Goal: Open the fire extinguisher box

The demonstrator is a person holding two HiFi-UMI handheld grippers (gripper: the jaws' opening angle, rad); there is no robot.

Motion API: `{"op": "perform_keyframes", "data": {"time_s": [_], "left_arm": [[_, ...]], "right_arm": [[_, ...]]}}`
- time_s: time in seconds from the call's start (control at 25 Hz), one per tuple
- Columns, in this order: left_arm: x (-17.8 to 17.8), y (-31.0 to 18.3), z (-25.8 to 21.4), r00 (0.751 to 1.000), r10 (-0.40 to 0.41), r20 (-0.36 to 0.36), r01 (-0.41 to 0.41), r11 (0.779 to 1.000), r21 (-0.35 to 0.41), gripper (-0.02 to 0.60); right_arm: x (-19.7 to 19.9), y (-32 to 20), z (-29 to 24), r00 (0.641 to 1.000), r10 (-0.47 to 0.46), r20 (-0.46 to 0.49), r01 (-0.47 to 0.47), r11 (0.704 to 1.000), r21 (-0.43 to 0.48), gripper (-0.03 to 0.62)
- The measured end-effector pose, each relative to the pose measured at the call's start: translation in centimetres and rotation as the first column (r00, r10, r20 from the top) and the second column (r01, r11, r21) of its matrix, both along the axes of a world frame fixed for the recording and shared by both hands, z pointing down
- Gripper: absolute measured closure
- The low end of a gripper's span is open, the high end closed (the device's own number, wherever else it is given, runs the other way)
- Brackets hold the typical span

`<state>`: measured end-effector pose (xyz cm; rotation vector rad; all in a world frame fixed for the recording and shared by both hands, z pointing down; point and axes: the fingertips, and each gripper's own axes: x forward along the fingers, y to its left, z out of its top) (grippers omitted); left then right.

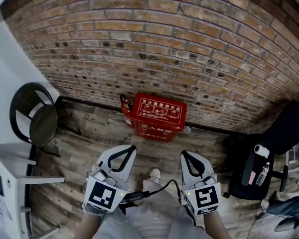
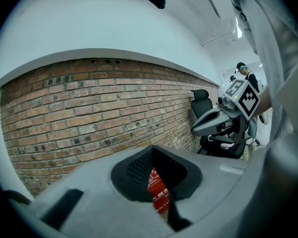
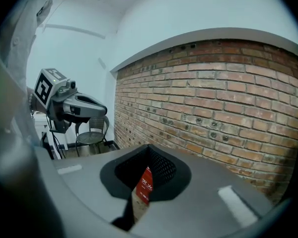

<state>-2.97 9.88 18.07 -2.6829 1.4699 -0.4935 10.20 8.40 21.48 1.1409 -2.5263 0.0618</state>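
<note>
A brick wall fills the upper part of the head view and meets a wooden plank floor along a dark skirting line. A black office chair stands at the right end of the wall. A black round-seat chair stands at the left end, beside a white wall.

The red fire extinguisher box sits on the floor against the foot of the brick wall, roughly midway between the two chairs. Its lid, printed with white characters, lies closed. A red fire extinguisher stands just beside the box, on its left.

The left gripper and the right gripper are held side by side, well apart from the box, both pointing toward it. In the left gripper view the jaws are clenched, tips meeting, with nothing gripped. The box shows only through the narrow slit below the tips.

In the right gripper view the jaws are likewise clenched and empty, and the box shows through the slit.
</note>
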Motion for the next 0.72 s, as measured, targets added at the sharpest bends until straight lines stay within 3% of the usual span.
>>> {"op": "perform_keyframes", "data": {"time_s": [0.36,0.72], "left_arm": [[2.0,-5.6,-0.5,1.0,-0.025,0.016,0.025,1.0,-0.006,0.582],[2.8,-8.5,-0.5,0.999,-0.034,0.029,0.035,0.999,-0.016,0.582]], "right_arm": [[1.3,-6.3,-0.2,0.999,-0.048,0.014,0.048,0.999,-0.008,0.586],[1.9,-8.9,0.2,0.997,-0.073,0.017,0.073,0.997,-0.02,0.586]]}}
